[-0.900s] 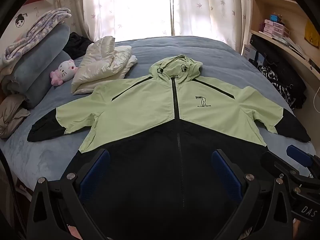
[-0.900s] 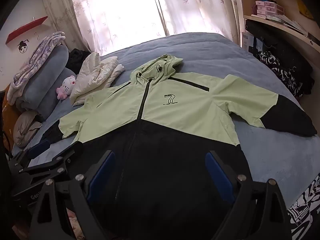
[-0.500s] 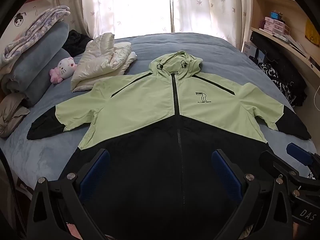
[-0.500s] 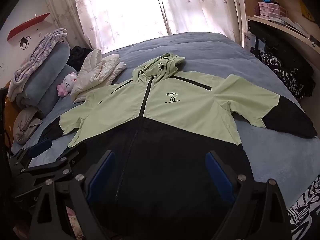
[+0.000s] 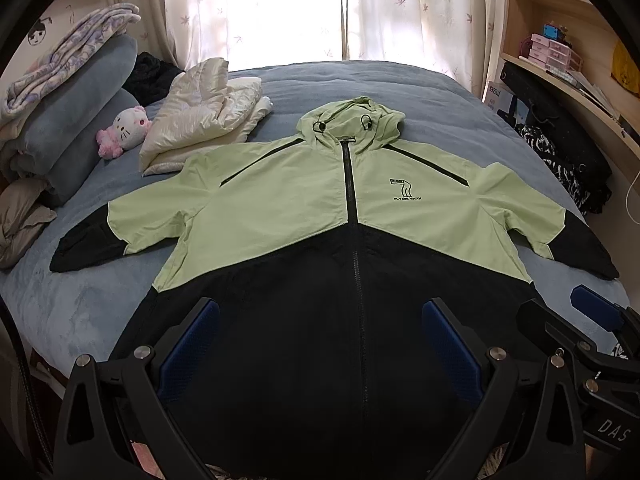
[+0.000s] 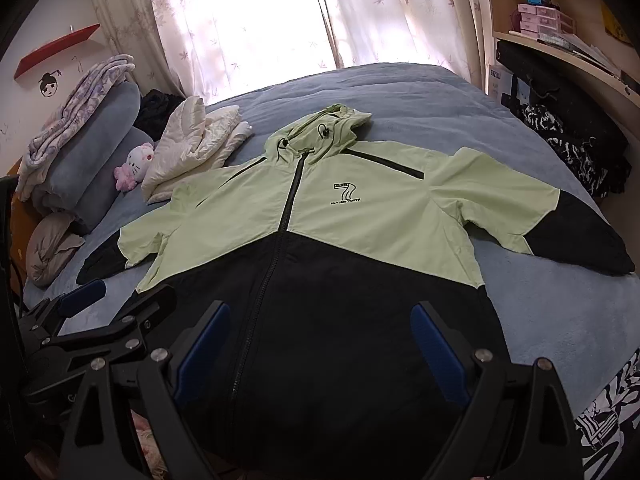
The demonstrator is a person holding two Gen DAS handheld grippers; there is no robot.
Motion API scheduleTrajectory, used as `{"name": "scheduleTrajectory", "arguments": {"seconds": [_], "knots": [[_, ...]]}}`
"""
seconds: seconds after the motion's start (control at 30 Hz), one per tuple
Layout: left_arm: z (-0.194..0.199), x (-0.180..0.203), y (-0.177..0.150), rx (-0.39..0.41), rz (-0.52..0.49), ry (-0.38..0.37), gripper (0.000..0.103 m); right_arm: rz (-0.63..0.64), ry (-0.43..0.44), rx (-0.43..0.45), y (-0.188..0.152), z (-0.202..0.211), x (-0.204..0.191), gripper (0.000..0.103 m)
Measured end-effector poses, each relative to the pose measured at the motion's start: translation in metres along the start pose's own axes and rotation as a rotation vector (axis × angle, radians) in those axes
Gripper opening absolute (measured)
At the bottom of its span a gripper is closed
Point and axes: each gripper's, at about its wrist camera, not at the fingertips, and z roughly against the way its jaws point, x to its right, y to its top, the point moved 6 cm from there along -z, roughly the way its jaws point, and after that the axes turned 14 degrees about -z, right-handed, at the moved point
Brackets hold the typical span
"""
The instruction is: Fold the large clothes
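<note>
A hooded jacket (image 5: 288, 208), light green above and black below, lies spread flat and face up on the bed, zipped, sleeves out to both sides. It also shows in the right wrist view (image 6: 384, 220). My left gripper (image 5: 320, 344) is open and empty, held above the jacket's black hem. My right gripper (image 6: 322, 344) is open and empty above the hem too. The right gripper shows at the lower right of the left wrist view (image 5: 568, 320), and the left gripper at the lower left of the right wrist view (image 6: 116, 300).
A blue-grey bed cover (image 5: 440, 96) lies under the jacket. A folded cream garment (image 5: 200, 120), a pink-and-white plush toy (image 5: 124, 130) and stacked bedding (image 5: 68, 108) sit at the left. Shelves (image 5: 568, 92) and dark clothes (image 5: 560, 152) line the right.
Both cameras have shifted slightly, so the jacket sits a little higher in view. The jacket has not moved and both grippers stay open.
</note>
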Motion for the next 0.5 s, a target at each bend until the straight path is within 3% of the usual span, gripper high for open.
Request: {"name": "scheduleTrajectory", "arguments": {"seconds": [0.5], "knots": [[-0.0025, -0.001, -0.0028, -0.009, 0.004, -0.007, 0.1, 0.0, -0.001, -0.002, 0.0008, 0.001, -0.0002, 0.092]]}}
